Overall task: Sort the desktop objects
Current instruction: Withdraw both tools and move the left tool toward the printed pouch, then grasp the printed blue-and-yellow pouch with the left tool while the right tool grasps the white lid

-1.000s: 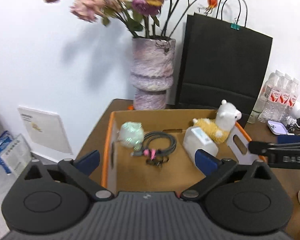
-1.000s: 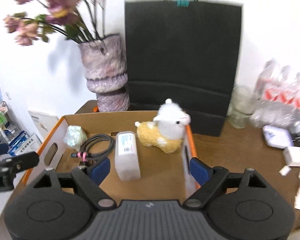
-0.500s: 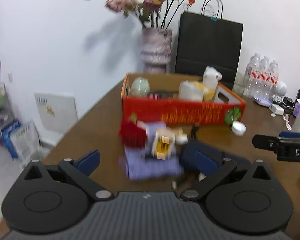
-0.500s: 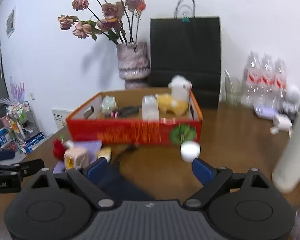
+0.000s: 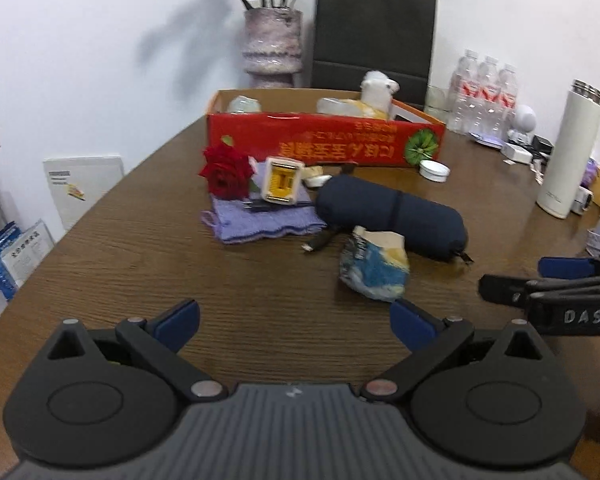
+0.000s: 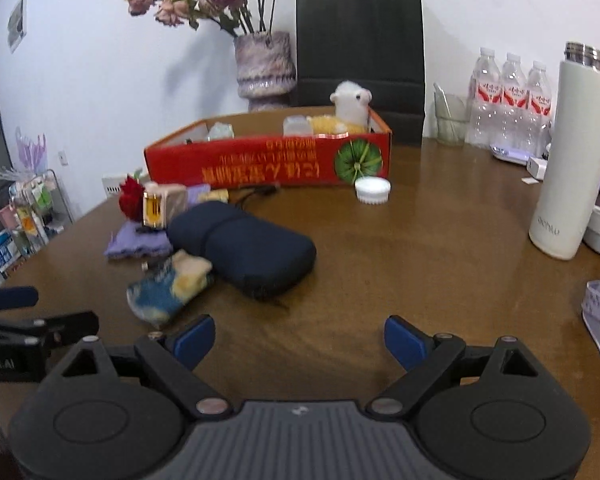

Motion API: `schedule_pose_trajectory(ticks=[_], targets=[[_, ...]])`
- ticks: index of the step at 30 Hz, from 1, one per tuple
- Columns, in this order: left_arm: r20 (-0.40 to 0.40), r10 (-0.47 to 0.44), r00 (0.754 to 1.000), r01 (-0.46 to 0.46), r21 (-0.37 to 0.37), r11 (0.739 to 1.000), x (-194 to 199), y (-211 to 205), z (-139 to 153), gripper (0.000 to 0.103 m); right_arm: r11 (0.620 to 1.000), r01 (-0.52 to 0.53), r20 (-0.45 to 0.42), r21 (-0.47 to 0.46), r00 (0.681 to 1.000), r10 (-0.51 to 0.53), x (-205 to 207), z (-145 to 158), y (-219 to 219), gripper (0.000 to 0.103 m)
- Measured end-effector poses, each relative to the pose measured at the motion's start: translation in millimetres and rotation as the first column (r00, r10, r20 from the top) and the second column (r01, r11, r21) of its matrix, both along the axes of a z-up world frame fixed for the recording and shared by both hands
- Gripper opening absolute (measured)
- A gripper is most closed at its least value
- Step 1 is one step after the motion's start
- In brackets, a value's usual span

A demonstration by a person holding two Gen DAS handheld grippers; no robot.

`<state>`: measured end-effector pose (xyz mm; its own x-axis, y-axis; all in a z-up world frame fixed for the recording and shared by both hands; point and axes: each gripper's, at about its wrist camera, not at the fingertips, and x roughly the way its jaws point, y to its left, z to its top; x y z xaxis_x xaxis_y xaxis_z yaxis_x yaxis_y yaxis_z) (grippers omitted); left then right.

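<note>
A red cardboard box [image 5: 324,142] [image 6: 268,162] stands at the back of the brown table and holds a plush alpaca [image 6: 350,110] and other items. In front of it lie a red rose [image 5: 225,172], a yellow-white device [image 5: 282,180] on a purple cloth [image 5: 260,220], a dark blue pouch [image 5: 392,216] [image 6: 244,246], a blue-yellow crumpled bag [image 5: 374,268] [image 6: 168,290] and a white lid [image 6: 373,191]. My left gripper [image 5: 294,320] is open and empty, near the table's front. My right gripper [image 6: 298,340] is open and empty, to the right of the left one.
A vase of dried flowers [image 6: 264,64] and a black paper bag [image 6: 360,40] stand behind the box. A white thermos [image 6: 572,152], water bottles [image 6: 508,100] and small clutter sit at the right. Shelves with packages [image 6: 24,216] stand beyond the table's left edge.
Both grippers have pulled back from above the box to the table's near side. The loose objects in front of the box have come into view. Both stay open.
</note>
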<state>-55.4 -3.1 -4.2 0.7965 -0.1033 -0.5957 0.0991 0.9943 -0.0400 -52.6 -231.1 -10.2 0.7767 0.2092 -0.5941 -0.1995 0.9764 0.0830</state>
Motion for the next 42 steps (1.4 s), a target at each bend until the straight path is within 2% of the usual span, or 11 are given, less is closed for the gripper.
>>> schedule_pose_trajectory(ticks=[8,11,13,17,23,27,30,31,32,34,42], targets=[[0.05,-0.119,0.992,0.116,0.054,0.992,18,-29,4,0.1,0.999,0.051,0.008,0.017,0.999,-0.051,6,3,-13,0.092],[0.023,-0.142,0.99,0.142,0.018,0.99,37,-35,2,0.095,0.996,0.092,0.018,0.012,0.996,-0.092,19,9,-23,0.092],[-0.001,-0.149,0.989,0.149,0.004,0.989,49,-39,-1,0.084,0.993,0.121,0.013,0.013,0.993,-0.121,30,14,-30,0.092],[-0.04,-0.168,0.985,0.168,-0.004,0.986,63,-44,-7,0.042,0.989,0.143,0.015,0.035,0.99,-0.143,54,22,-40,0.092],[-0.028,-0.237,0.971,0.237,-0.003,0.971,55,-39,-6,0.02,0.99,0.13,0.001,0.045,0.991,-0.13,135,21,-38,0.09],[-0.021,-0.24,0.971,0.24,-0.004,0.971,48,-30,0,0.017,0.984,0.14,-0.107,0.107,0.986,-0.129,199,2,-34,0.08],[-0.023,-0.229,0.973,0.229,-0.016,0.973,51,-21,3,0.016,0.983,0.18,-0.095,0.021,0.98,-0.177,227,-8,-25,0.08],[-0.027,-0.215,0.976,0.214,-0.012,0.977,53,-18,4,0.016,0.981,0.196,-0.083,-0.007,0.977,-0.196,232,-10,-22,0.074],[-0.03,-0.196,0.98,0.196,-0.008,0.981,54,-16,4,0.016,0.978,0.208,-0.073,-0.026,0.975,-0.21,235,-11,-20,0.056],[-0.031,-0.176,0.984,0.175,-0.023,0.984,57,-10,8,0.016,0.976,0.211,-0.048,-0.056,0.976,-0.214,230,-10,-16,0.039],[0.017,-0.113,0.993,0.114,-0.043,0.993,47,-3,26,0.016,0.994,0.107,-0.026,0.02,0.994,-0.106,146,8,-11,0.039]])
